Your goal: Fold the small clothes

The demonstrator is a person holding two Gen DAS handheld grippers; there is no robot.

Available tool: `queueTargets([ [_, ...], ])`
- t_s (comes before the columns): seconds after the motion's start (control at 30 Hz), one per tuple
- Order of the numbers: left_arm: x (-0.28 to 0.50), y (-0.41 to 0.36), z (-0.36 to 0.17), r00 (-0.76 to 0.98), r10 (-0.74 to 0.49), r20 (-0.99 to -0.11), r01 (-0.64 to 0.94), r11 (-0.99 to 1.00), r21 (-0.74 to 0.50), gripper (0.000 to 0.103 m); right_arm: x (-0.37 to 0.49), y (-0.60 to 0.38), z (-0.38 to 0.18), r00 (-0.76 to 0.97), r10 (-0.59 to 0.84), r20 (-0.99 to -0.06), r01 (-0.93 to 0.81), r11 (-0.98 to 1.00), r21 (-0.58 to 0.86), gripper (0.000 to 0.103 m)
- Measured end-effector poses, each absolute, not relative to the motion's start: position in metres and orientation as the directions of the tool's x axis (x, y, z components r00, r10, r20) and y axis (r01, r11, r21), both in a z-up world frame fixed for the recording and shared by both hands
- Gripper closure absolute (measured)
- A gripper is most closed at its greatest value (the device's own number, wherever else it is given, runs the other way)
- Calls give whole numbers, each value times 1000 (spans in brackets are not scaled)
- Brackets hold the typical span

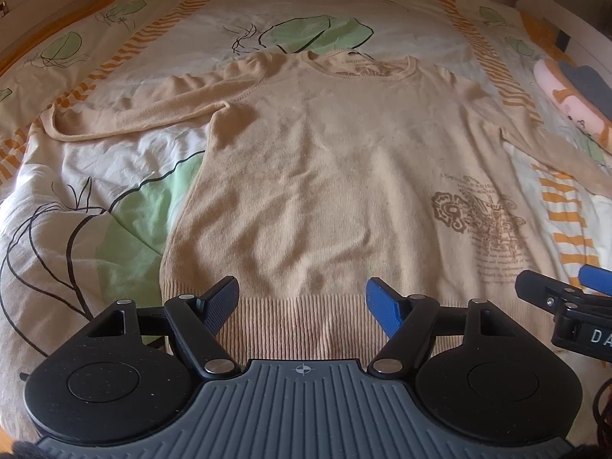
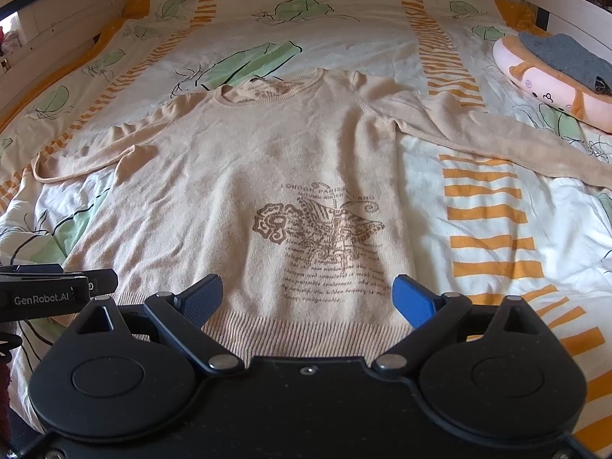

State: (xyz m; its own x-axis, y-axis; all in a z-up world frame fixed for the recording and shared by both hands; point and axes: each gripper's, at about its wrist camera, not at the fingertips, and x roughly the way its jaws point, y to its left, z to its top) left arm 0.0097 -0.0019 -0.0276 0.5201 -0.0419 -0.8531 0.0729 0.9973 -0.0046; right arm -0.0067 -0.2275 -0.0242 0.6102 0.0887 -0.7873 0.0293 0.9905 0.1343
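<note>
lying flat and face up on a leaf-and-stripe quilt [image 2: 344,38], a beige knit sweater [image 1: 325,160] waits to be folded, collar at twelve o'clock, ribbed hem [image 1: 302,325] at six, both long sleeves spread out toward nine and three. the brown print [image 2: 317,237] sits low on the front, toward the wearer's left side. the knit looks light, soft and limp, likely to sag and stretch when lifted and to drag on the bedding rather than slide; nothing about it seems fragile. a pinch through both layers at the hem corners, or at a shoulder seam and cuff, looks the surest hold for a clean fold. the left gripper [image 1: 302,302] hangs just above the hem's left half, tilted steeply down toward the cloth, its fingers spread wide with nothing between them. the right gripper [image 2: 308,298] hangs the same way over the hem's right half, below the print, fingers likewise wide apart and empty. the two tools sit side by side, each showing at the edge of the other's view. neither pad appears to touch the fabric, though the gap is hard to judge. a pink plush cushion [image 2: 535,80] with a grey folded cloth [image 2: 562,57] on it rests at two o'clock near the bed's right rail, clear of the right sleeve.
</note>
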Motion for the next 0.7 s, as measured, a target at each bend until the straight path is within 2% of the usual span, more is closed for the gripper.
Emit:
queueTargets([
  [0.17,12,1,-37,479,-43,-877,76,997,-7,33,-5,-235,-33,572,112,-812,52,984,172,7],
  [0.23,15,2,-39,465,-43,-884,74,997,-10,39,-3,-238,-39,548,118,-828,63,981,182,8],
  [0.3,21,2,-40,459,-45,-887,73,997,-14,41,-1,-241,-43,524,134,-841,69,978,199,8],
  [0.43,37,-1,-38,486,-45,-873,81,997,-7,41,8,-253,-51,478,191,-857,85,961,262,20],
  [0.6,66,-15,-32,547,-61,-835,130,991,12,41,27,-284,-48,496,163,-853,133,956,260,19],
  [0.7,89,-26,-31,580,-51,-813,142,989,39,41,44,-314,-39,536,95,-839,186,956,228,12],
])
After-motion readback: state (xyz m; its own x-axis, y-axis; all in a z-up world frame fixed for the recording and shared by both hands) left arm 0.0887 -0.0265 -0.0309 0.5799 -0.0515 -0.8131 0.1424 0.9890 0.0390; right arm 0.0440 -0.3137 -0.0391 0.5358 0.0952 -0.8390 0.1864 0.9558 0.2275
